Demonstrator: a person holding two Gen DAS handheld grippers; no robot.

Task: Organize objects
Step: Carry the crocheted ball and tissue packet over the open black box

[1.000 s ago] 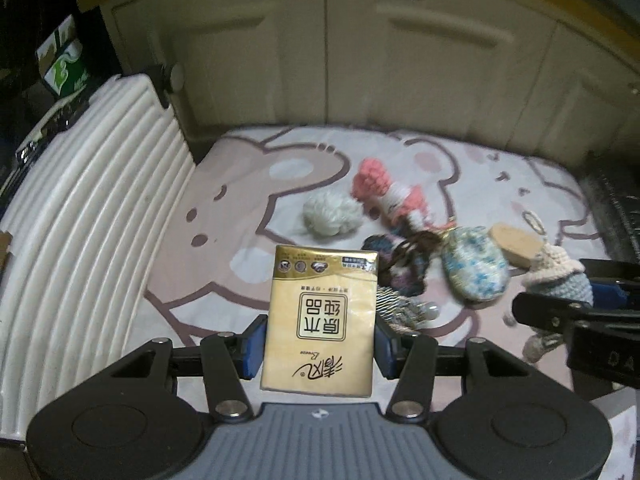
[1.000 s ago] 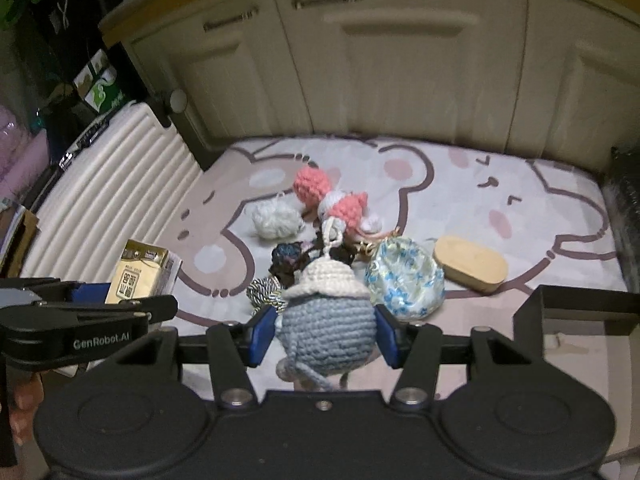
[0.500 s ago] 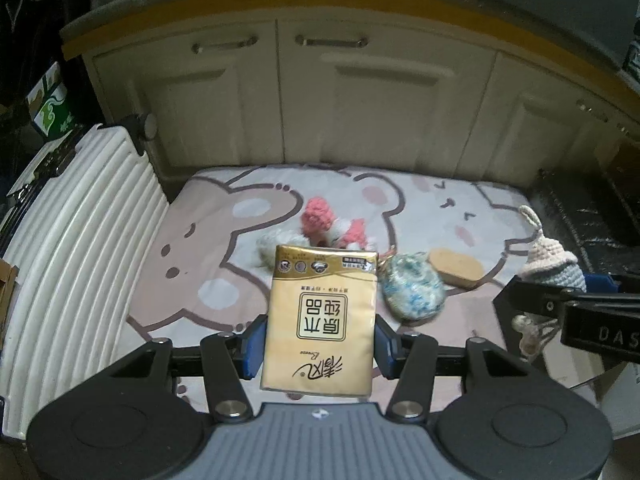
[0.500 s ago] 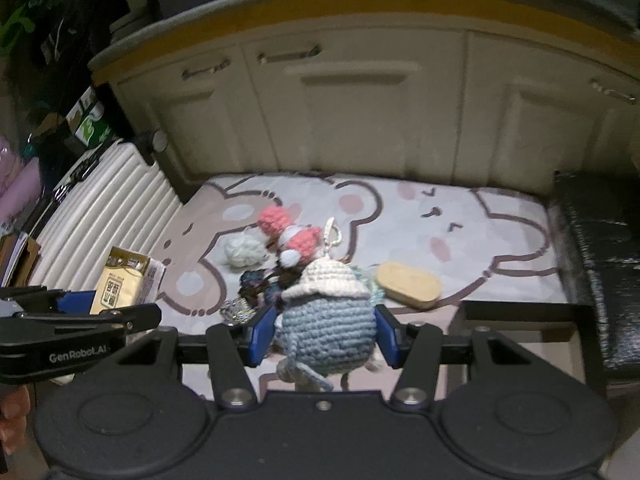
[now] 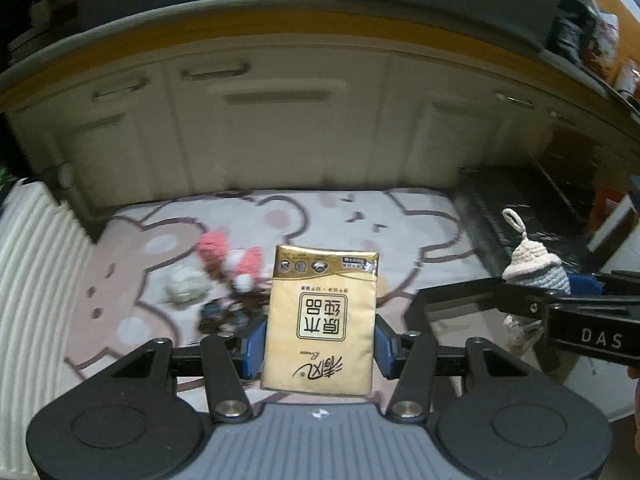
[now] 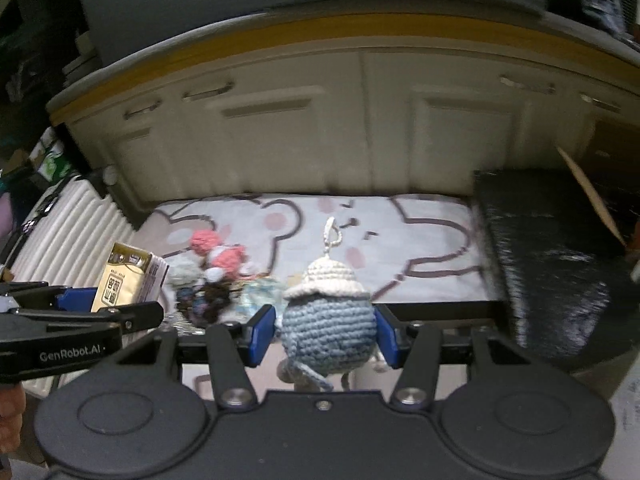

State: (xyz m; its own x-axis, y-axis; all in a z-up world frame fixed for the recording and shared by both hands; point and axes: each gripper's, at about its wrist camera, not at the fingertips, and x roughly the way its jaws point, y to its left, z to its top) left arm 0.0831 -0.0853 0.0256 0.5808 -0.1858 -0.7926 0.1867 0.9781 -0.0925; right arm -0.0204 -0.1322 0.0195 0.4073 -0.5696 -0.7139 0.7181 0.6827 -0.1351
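Observation:
My left gripper [image 5: 320, 340] is shut on a gold tissue pack [image 5: 320, 316], held upright above the floor mat; the same tissue pack [image 6: 120, 280] shows at the left of the right wrist view. My right gripper [image 6: 326, 334] is shut on a blue crocheted doll with a cream hat [image 6: 328, 332], also lifted, and the doll [image 5: 536, 268] appears at the right in the left wrist view. On the bear-print mat [image 6: 400, 232] lie a pink crocheted toy [image 6: 218, 252], a pale yarn ball [image 5: 186, 286] and a dark tangle of trinkets [image 6: 208, 300].
Cream cabinet doors [image 6: 320, 132] stand behind the mat. A white ribbed suitcase [image 5: 32, 280] lies at the left. A black box [image 6: 552, 256] sits at the right, and a dark-rimmed open box [image 6: 440, 306] lies just under my right gripper.
Both grippers have risen and drawn back from the mat with their loads still held. The pile on the mat looks smaller and farther, and more of the cabinet and countertop shows.

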